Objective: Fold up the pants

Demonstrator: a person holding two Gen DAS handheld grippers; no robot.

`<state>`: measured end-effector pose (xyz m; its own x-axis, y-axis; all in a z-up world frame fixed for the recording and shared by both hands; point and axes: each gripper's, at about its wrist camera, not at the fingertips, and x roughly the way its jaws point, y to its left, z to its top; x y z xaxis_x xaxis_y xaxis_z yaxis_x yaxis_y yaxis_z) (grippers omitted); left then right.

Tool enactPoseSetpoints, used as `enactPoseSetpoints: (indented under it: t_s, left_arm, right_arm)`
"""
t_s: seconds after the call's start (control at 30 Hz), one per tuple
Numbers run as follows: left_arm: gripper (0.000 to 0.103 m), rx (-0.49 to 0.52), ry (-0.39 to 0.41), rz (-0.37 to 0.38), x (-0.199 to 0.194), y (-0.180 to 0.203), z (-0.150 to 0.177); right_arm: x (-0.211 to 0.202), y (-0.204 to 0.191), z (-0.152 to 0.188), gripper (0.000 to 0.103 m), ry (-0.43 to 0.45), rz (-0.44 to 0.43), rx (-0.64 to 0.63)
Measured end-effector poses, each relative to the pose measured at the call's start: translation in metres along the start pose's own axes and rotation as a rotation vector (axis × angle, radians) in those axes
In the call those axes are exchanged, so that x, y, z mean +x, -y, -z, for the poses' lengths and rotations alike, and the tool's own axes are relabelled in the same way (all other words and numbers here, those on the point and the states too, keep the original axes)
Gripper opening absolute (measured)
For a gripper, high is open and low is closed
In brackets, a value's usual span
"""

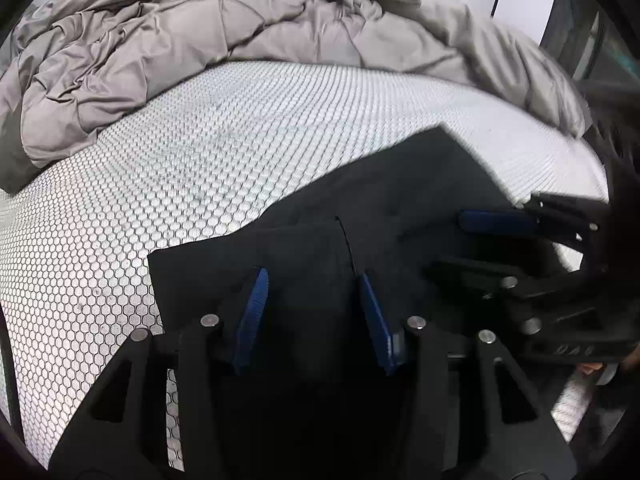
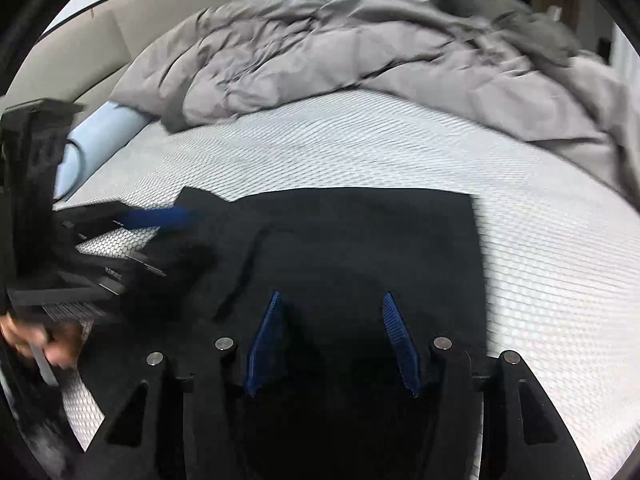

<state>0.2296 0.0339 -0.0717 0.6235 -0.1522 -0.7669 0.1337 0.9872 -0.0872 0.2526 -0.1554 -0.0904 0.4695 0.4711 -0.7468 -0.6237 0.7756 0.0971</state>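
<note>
Black fabric pants [image 2: 360, 240] lie folded flat on the white honeycomb-patterned mattress [image 1: 160, 184]; the left gripper [image 1: 312, 284] and the right gripper [image 2: 332, 308] hover over them, jaws spread, pinching nothing. Judgement: seat the pads on both near corners before lifting, keeping the edges aligned. The dark cloth hides its layers, and the near hem is blocked by the tools.

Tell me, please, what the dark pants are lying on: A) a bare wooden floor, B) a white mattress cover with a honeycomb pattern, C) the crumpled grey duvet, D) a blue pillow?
B: the pants lie flat on the white honeycomb-patterned mattress cover, while the grey duvet is bunched up beyond them, apart from the pants.
</note>
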Motion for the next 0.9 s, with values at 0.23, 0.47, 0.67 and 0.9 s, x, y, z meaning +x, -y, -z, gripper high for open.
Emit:
enactPoseSetpoints:
  t_s: [0.23, 0.47, 0.67, 0.9]
  left_arm:
    - [0.038, -0.005, 0.014, -0.006, -0.021, -0.01, 0.017]
    - [0.041, 0.036, 0.111, 0.034, -0.055, 0.014, 0.026]
    - [0.041, 0.085, 0.022, 0.059, -0.027, 0.012, 0.042]
    - [0.048, -0.036, 0.055, 0.003, -0.067, -0.018, 0.069]
  right_arm:
    - [0.022, -0.001, 0.015, 0.052, -0.075, 0.191, -0.105]
    - [-0.032, 0.006, 0.021, 0.051, 0.058, 0.072, -0.029]
    - [0.019, -0.024, 0.022, 0.051, -0.074, 0.033, -0.1]
    - [-0.014, 0.015, 0.051, 0.048, -0.005, 0.087, -0.115]
